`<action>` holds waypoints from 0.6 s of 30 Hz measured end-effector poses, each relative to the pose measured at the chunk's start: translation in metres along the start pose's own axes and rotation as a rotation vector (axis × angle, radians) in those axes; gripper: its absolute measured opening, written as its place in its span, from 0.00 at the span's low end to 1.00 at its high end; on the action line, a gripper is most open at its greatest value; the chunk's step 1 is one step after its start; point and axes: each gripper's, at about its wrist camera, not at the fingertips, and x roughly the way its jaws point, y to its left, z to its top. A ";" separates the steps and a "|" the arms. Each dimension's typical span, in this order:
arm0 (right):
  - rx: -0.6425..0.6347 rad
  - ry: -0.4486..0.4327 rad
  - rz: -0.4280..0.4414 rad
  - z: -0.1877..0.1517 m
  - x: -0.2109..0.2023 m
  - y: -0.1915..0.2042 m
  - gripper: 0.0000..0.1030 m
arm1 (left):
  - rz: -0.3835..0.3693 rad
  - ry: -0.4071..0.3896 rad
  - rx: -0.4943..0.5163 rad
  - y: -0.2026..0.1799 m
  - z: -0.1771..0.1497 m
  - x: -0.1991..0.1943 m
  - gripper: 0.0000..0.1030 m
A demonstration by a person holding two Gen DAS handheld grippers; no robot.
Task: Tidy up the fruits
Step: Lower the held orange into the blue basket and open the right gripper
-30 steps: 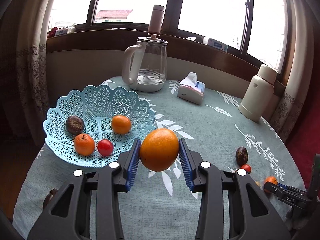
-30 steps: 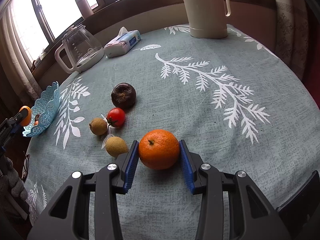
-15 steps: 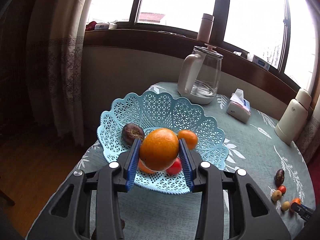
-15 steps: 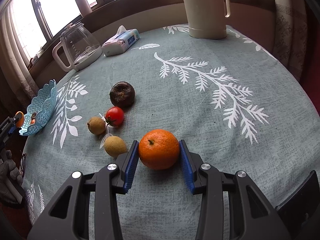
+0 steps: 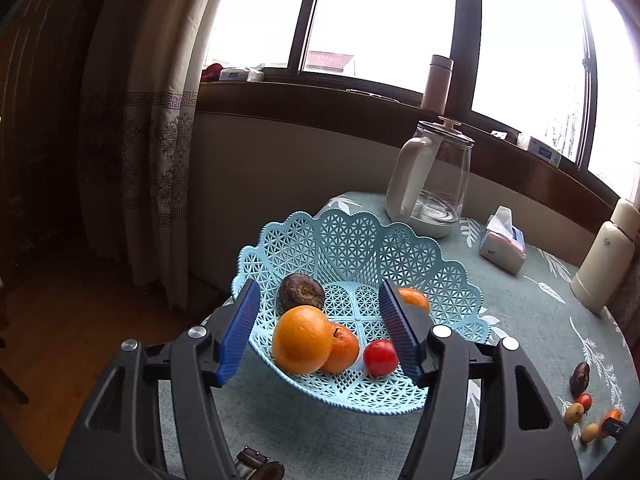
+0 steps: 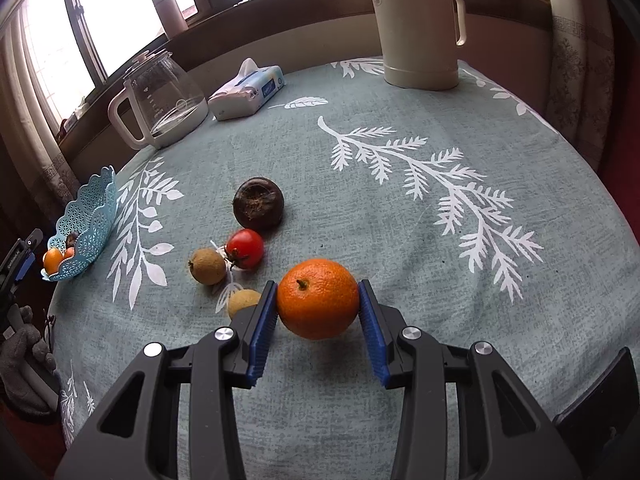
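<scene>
While my left gripper [image 5: 320, 328] hangs over the near rim of the blue lattice basket [image 5: 352, 240], its jaws stand wide apart and grip nothing. Between them, the big orange [image 5: 302, 339] lies in the basket, leaning against a smaller mandarin [image 5: 342, 349]. Behind these sits a dark brown fruit [image 5: 301, 291]; to the right lie a red tomato [image 5: 380, 357] and another mandarin [image 5: 414, 299], partly hidden by my right-hand pad.

On the right, my right gripper [image 6: 318, 312] sits low over the leaf-print tablecloth [image 6: 400, 220], jaws narrowed onto an orange [image 6: 318, 304], both blue pads touching its sides. Whether it is lifted off the cloth I cannot tell. Just left of it lie 2 small tan fruits [image 6: 207, 266], a cherry tomato [image 6: 244, 248] and a dark round fruit [image 6: 258, 209], close together, well apart from the basket at the table's far left edge.
</scene>
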 end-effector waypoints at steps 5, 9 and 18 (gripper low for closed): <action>-0.038 -0.020 0.036 0.013 -0.001 0.022 0.39 | 0.044 -0.039 0.011 -0.002 -0.002 -0.006 0.71; -0.081 -0.024 0.088 0.026 0.003 0.048 0.39 | 0.070 -0.061 0.000 0.001 -0.003 -0.009 0.75; -0.228 -0.049 0.229 0.050 0.012 0.135 0.40 | 0.113 -0.077 -0.055 0.014 -0.003 -0.013 0.81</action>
